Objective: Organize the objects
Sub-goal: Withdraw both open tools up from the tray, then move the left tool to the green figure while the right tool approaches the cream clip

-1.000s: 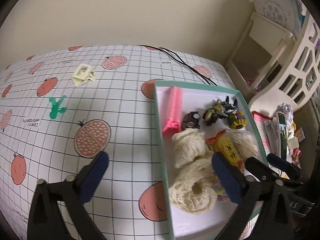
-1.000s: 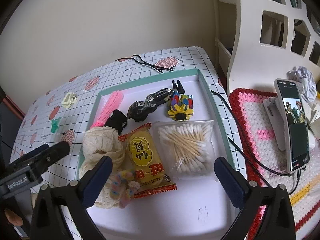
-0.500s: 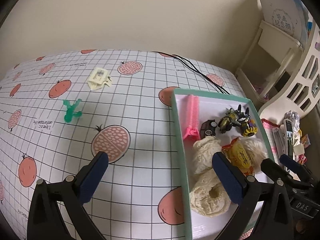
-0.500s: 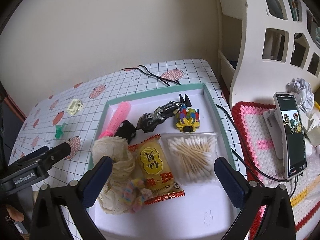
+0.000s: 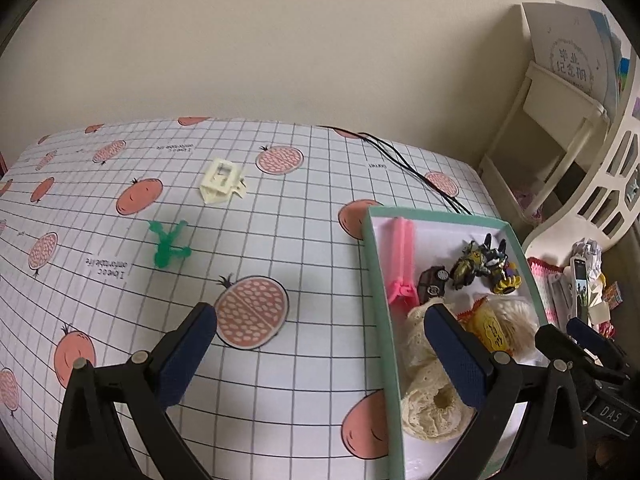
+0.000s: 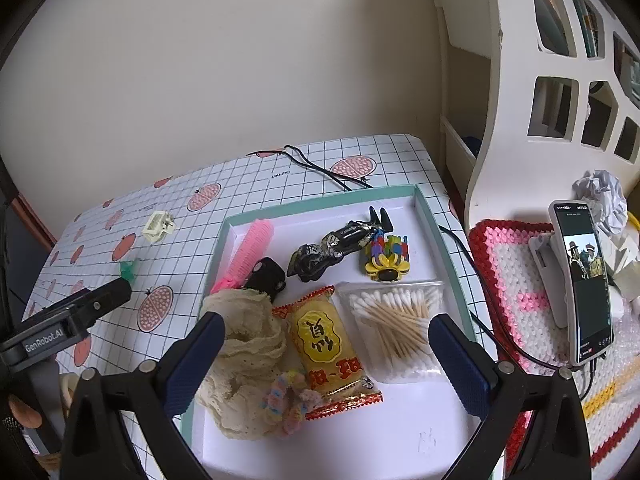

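Two loose items remain on the tablecloth outside the tray: the green clip and the cream clip. Both lie ahead and left of the left gripper, jaws spread and empty, which is nearer; the right gripper, likewise spread and empty, hovers over the tray.

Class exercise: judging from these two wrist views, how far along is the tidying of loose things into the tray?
Mostly done: the tray already holds the pink comb, snack packet, cotton swabs and toys. In hand: nothing; the left gripper and right gripper are both open. Left: the green clip and cream clip lie on the tablecloth.
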`<action>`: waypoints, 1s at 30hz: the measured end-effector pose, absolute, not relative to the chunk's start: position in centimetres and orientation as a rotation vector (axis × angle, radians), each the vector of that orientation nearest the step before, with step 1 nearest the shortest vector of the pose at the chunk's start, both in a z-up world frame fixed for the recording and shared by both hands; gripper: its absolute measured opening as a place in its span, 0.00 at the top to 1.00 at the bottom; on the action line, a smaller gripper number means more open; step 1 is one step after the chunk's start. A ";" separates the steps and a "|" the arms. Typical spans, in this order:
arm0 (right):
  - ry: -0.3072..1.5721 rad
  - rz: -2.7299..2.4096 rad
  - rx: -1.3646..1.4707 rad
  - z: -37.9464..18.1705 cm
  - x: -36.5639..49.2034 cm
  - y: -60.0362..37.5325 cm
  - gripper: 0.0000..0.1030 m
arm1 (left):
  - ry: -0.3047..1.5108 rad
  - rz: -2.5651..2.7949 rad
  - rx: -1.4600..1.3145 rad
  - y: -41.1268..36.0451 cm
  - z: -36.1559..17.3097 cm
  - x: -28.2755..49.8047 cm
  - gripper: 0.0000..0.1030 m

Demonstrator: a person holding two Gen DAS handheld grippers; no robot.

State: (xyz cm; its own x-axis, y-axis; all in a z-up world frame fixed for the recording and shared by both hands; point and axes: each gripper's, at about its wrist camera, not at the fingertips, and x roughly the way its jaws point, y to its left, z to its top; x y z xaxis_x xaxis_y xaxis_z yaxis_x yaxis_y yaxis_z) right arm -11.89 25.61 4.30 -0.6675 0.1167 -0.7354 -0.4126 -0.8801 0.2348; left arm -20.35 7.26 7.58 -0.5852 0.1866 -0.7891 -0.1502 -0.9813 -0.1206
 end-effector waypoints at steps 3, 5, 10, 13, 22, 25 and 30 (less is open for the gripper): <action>0.554 2.568 -1.087 4.5 -12.1 25.4 0.00 | -0.064 2.649 -1.320 6.5 7.7 -20.5 0.00; 0.547 2.569 -1.087 4.6 -12.3 25.2 0.00 | -0.060 2.658 -1.318 6.1 7.8 -20.7 0.00; 0.538 2.585 -1.067 5.4 -12.8 24.6 0.00 | -0.074 2.678 -1.298 4.8 8.3 -21.0 0.00; 0.530 2.607 -1.052 6.0 -13.2 24.0 0.00 | -0.095 2.688 -1.290 3.9 8.6 -21.4 0.00; 0.456 2.639 -1.077 6.5 -15.2 22.4 0.00 | -0.111 2.741 -1.252 0.8 9.2 -22.6 0.00; 0.458 2.647 -1.084 6.6 -16.0 22.0 0.00 | -0.126 2.752 -1.241 -0.5 9.2 -23.2 0.00; 0.428 2.665 -1.107 7.1 -18.3 21.2 0.00 | -0.150 2.774 -1.239 -2.7 9.2 -24.3 0.00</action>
State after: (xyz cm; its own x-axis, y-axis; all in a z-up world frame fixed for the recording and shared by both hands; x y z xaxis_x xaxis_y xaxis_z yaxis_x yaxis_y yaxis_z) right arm -18.26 21.24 7.13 -0.6906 0.0929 -0.7173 -0.3127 -0.9326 0.1803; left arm -24.35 -2.71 9.17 -0.6642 0.1310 -0.7360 -0.0511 -0.9902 -0.1301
